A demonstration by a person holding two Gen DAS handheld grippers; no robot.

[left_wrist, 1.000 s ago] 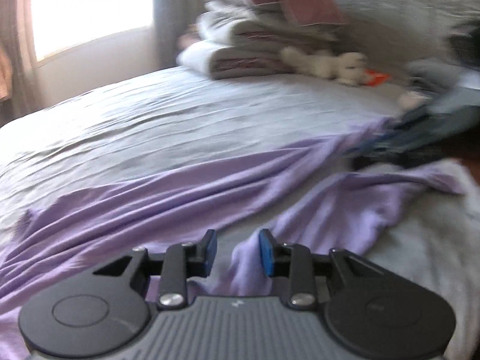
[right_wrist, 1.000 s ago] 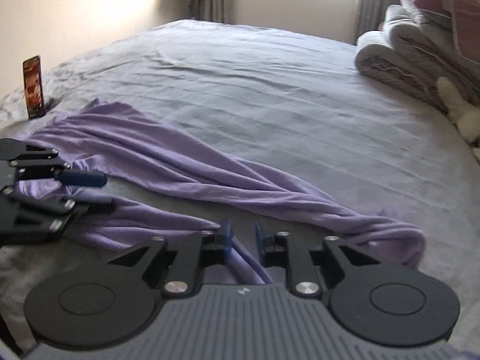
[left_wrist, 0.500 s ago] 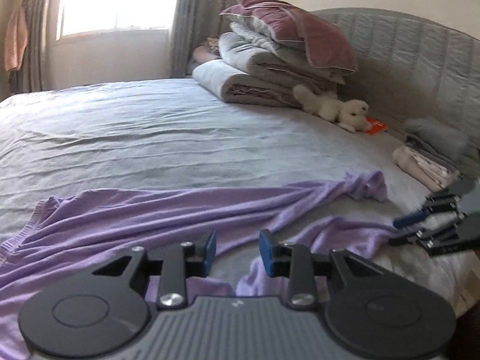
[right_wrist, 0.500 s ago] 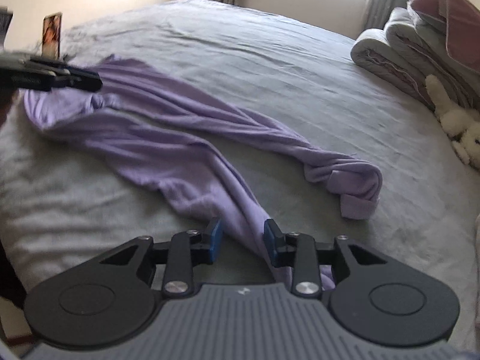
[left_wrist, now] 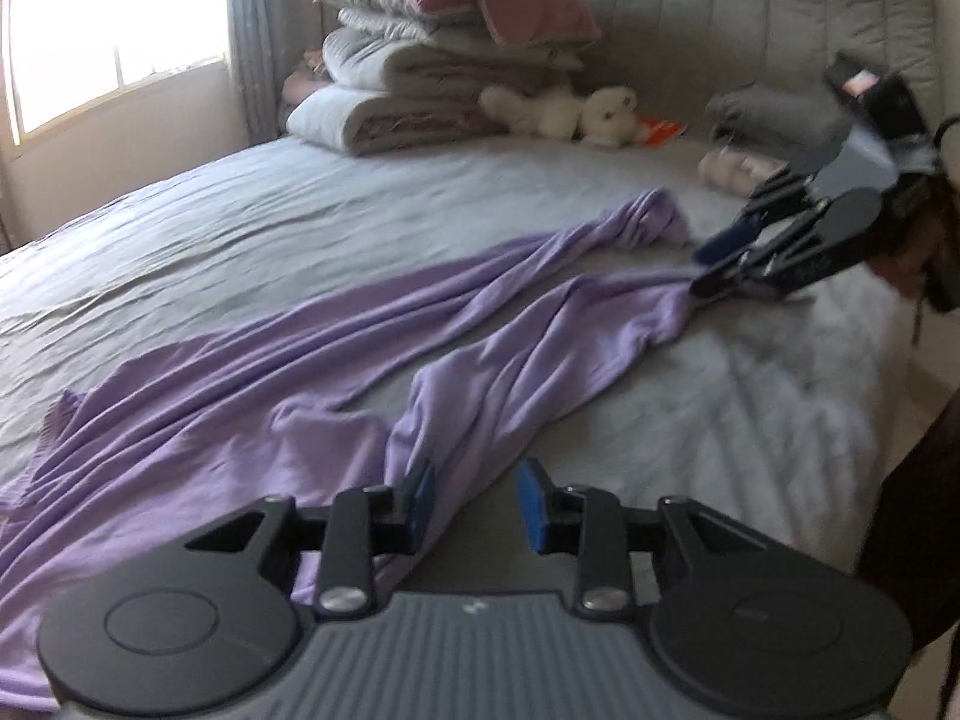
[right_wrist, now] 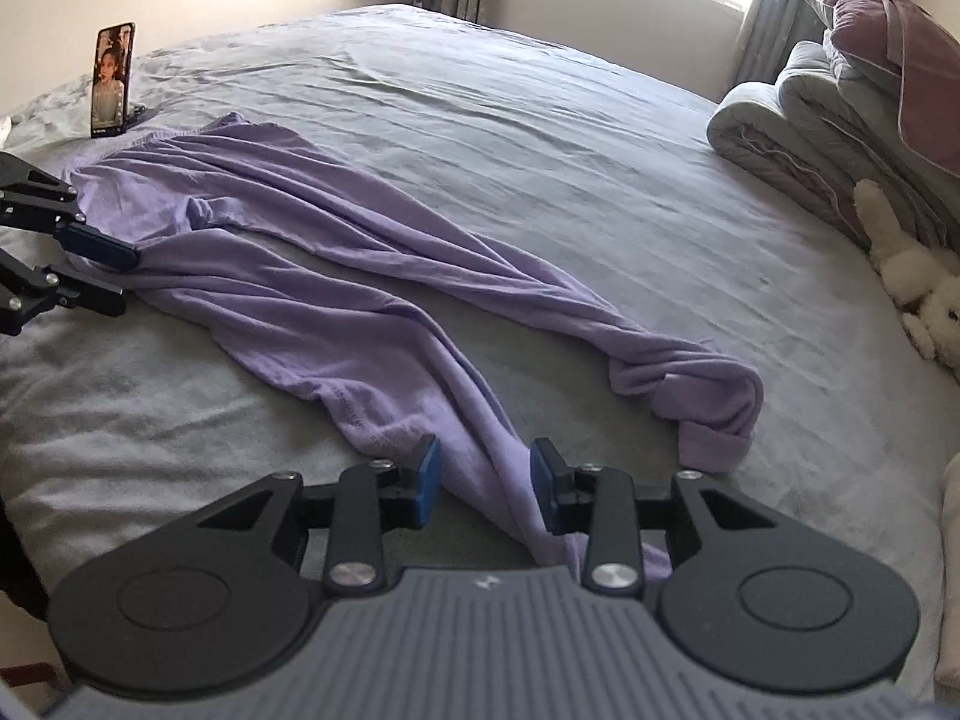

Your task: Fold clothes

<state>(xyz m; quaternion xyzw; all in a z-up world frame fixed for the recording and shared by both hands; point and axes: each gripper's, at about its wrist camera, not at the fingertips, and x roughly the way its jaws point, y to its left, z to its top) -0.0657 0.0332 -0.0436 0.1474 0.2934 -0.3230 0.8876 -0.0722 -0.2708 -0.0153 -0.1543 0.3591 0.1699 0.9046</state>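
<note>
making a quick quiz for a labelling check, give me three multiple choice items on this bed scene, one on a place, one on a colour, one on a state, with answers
1. Where does the white plush toy lie?
A. beside the stacked bedding near the headboard
B. on the garment
C. on the floor

2. What colour is the long garment spread on the bed?
A. red
B. light purple
C. black

3. How does the garment lie?
A. neatly folded in a square
B. hanging from a hanger
C. unfolded, stretched out and wrinkled

Answers:
1. A, the toy rests at the foot of the stack, far from the garment.
2. B, the cloth is lilac in both views.
3. C, it runs in loose creased strands from the left gripper to the right gripper, with cloth between the fingers of each.
</note>
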